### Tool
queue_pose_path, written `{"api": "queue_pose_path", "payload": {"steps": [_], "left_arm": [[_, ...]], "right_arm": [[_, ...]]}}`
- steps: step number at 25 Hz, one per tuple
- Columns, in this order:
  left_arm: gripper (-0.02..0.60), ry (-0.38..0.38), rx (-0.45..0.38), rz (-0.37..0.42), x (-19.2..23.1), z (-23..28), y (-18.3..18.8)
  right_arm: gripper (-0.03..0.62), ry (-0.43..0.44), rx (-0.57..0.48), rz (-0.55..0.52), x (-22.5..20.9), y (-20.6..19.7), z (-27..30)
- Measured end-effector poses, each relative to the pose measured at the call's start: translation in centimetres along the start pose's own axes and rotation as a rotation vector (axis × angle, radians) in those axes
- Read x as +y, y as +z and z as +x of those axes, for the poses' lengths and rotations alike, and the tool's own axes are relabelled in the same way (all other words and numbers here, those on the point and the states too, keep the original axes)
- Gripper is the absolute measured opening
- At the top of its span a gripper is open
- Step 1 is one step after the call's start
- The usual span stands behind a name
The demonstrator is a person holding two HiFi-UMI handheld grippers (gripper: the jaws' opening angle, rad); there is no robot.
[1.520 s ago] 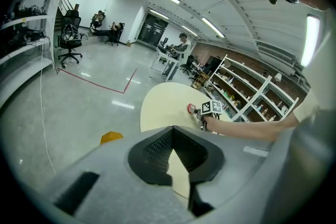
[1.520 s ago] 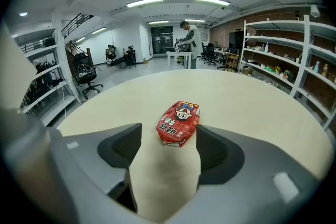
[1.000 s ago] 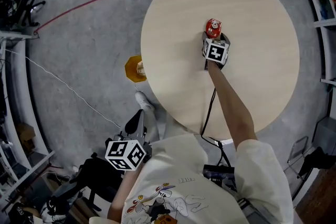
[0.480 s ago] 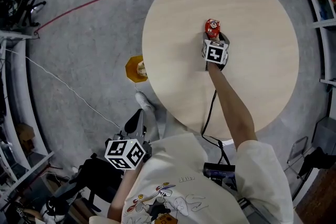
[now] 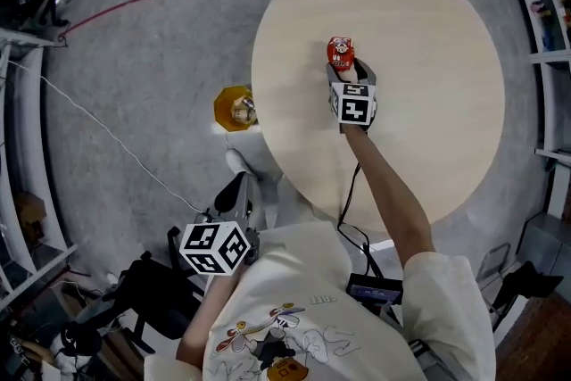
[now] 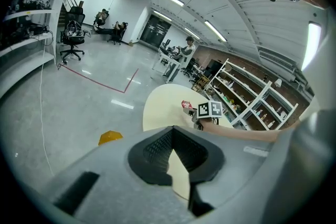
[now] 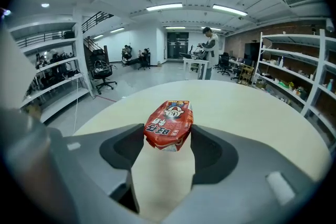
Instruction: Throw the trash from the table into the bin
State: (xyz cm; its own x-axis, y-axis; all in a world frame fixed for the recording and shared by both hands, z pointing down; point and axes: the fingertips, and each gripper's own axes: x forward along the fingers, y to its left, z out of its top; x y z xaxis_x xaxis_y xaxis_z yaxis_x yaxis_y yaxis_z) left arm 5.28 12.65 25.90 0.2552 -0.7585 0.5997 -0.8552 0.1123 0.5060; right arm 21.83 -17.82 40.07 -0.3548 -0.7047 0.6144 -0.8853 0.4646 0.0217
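Trash packet [image 7: 168, 123] is clamped in our right hand-held gripper [image 7: 167, 136], its jaws having just been closing on it, above the counter [image 5: 428, 103]; we've yet to reach the floor bin [image 5: 234, 108]. Our left hand-held gripper [image 6: 171, 134] hangs clenched, empty.

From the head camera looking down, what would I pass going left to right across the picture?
bin → packet → shelves
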Motion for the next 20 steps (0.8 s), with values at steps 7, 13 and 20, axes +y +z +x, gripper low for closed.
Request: {"api": "queue_pose_path", "payload": {"steps": [7, 13, 20], "left_arm": [[0.006, 0.006, -0.027, -0.027, 1.3, -0.6, 0.9], [0.006, 0.023, -0.047, -0.053, 3.2, -0.7, 1.7], [0.006, 0.041, -0.036, -0.066, 4.8, -0.6, 2.1]], "right_arm": [[0.287, 0.098, -0.003, -0.04, 5.8, 0.4, -1.1], [0.285, 0.188, -0.007, -0.082, 11.4, 0.5, -2.5], [0.284, 0.309, 0.008, -0.117, 17.4, 0.4, -4.3]]}}
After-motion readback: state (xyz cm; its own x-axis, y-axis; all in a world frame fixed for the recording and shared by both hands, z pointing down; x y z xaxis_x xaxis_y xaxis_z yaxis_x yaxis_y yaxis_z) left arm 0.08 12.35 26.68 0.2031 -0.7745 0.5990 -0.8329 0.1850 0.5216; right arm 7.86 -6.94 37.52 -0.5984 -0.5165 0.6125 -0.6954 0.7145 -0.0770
